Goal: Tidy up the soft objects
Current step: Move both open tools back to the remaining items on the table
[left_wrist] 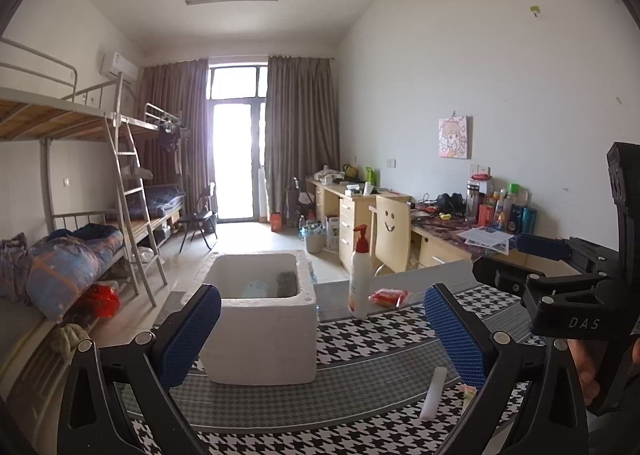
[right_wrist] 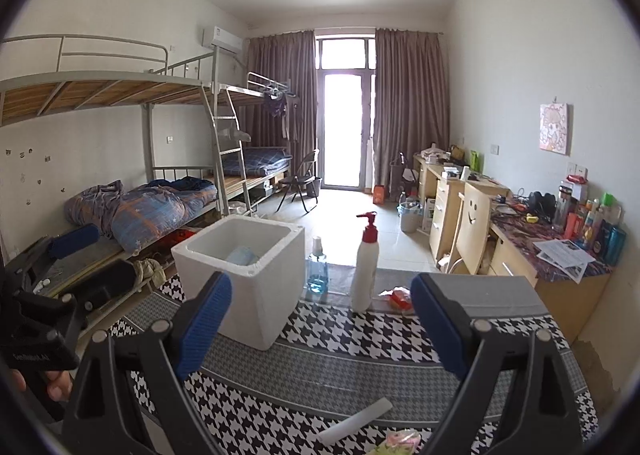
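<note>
Soft objects lie on the worktop (left_wrist: 360, 379) ahead of both grippers. Nearest, a white foam stick (right_wrist: 356, 421) rests flat on the houndstooth cloth, low between the fingers of the right gripper (right_wrist: 320, 319) and apart from both pads. Just beside its near end lies a small pink-and-green packet (right_wrist: 402, 440). In the left wrist view the same stick (left_wrist: 434, 393) lies close to the inner side of the right-hand finger of the left gripper (left_wrist: 322, 335), not touching it. Both grippers stand wide apart and hold nothing.

Farther on, a white foam box (left_wrist: 262, 339) stands upright on the cloth, open at the top. Inside it lie a pale blue soft item (right_wrist: 242, 256) and a grey item (left_wrist: 287, 282). To the right of the box stand a blue-liquid spray bottle (right_wrist: 318, 267) and a white pump bottle (right_wrist: 365, 269) with a red pump; a red packet (left_wrist: 390, 297) lies just beside the pump bottle.

The right gripper, seen from the left wrist view, carries the lettering "DAS".

Beyond the worktop, the room holds metal bunk beds (right_wrist: 132, 159) with blue bedding on the left, a wooden chair (right_wrist: 474, 225) with a smiley face, cluttered desks (right_wrist: 560, 267) along the right wall, and brown curtains (right_wrist: 404, 103) flanking a bright balcony door (right_wrist: 346, 123).
</note>
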